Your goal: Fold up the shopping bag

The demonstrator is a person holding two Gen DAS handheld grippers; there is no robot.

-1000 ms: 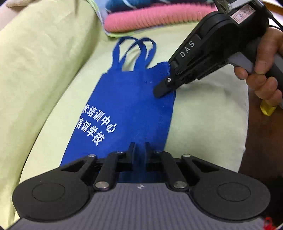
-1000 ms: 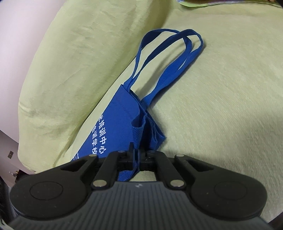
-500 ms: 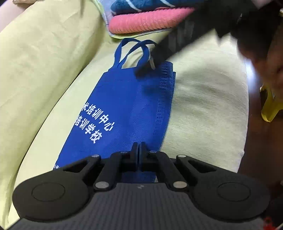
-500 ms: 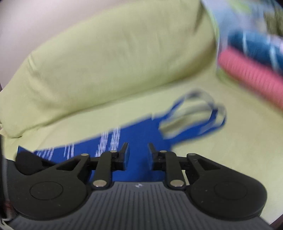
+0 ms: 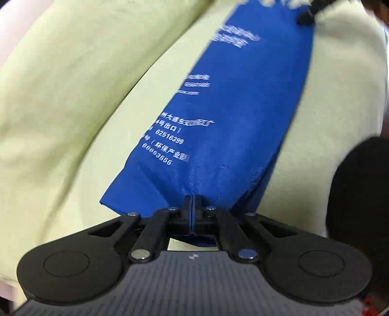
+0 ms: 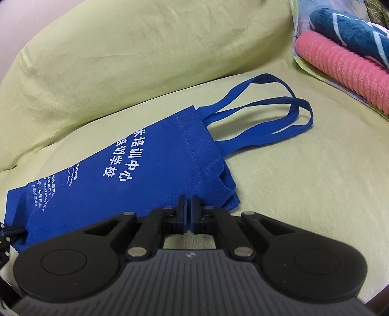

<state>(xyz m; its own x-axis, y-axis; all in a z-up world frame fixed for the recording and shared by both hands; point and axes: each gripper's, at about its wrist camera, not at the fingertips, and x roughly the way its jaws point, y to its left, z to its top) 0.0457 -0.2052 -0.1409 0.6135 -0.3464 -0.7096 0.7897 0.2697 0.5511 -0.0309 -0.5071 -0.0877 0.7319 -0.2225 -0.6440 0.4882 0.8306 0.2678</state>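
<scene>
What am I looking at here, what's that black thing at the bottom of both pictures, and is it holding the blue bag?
Those black shapes are two hand-held grippers, each with a camera that looks along its fingers. One picture is from the left gripper, the other from the right gripper. A blue shopping bag with white print lies on a yellow-green sofa cushion, its handles stretched towards some folded textiles, pink and dark blue. The left gripper is shut on the bag's bottom end. The right gripper's jaws have just closed near the top, with blue fabric between them.

bag [image 5: 243, 109] — upper print blurred; handles cut off | right gripper [image 5: 304, 18] — smeared at edge
</scene>
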